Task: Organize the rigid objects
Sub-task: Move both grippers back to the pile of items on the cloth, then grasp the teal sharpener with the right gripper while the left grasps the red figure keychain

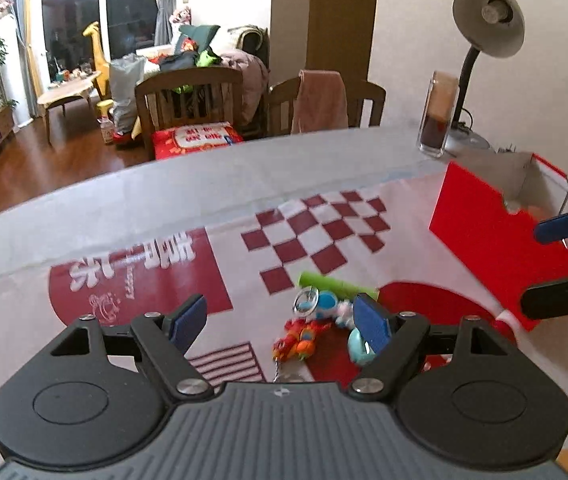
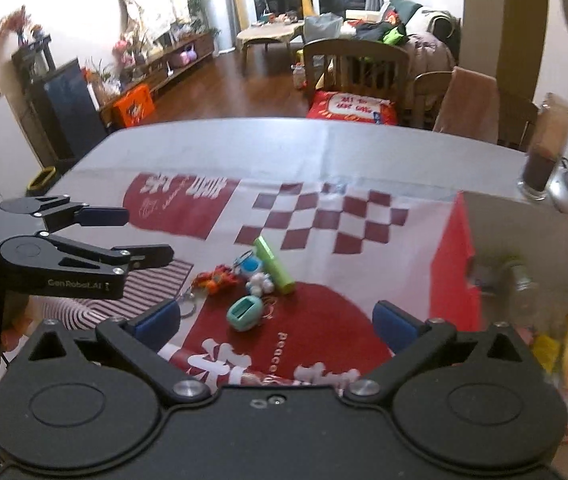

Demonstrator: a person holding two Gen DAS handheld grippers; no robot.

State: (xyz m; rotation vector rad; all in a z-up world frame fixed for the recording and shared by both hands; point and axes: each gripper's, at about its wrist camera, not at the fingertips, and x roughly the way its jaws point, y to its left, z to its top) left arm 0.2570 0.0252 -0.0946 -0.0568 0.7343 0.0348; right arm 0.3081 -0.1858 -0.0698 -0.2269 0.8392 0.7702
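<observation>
- While both tools are poised above the table, two grippers are counted: the left gripper (image 1: 284,322) and the right gripper (image 2: 278,320). Each is seen with its jaws spread apart and nothing clamped between them.
- Four small trinkets are counted in one loose cluster on the printed cloth (image 2: 303,216): a green tube (image 2: 274,266), a blue-and-white figure keychain (image 2: 254,274), an orange-red keychain (image 2: 216,278) and a teal oval case (image 2: 246,312).
- In the right wrist view the cluster is seen ahead of the right gripper, with the teal oval case nearest, between the lines of the two blue pads (image 2: 156,320). In the left wrist view it lies just ahead of the right-hand finger; the teal oval case is partly covered by that pad.
- One red box (image 1: 495,236) is placed to the right of the cluster, well apart from it. Its contents are blurred in the right wrist view and cannot be identified.
- One desk lamp (image 1: 487,20) and one glass container (image 1: 437,114) are seen beyond the box; the lamp is cut off in the right wrist view.
</observation>
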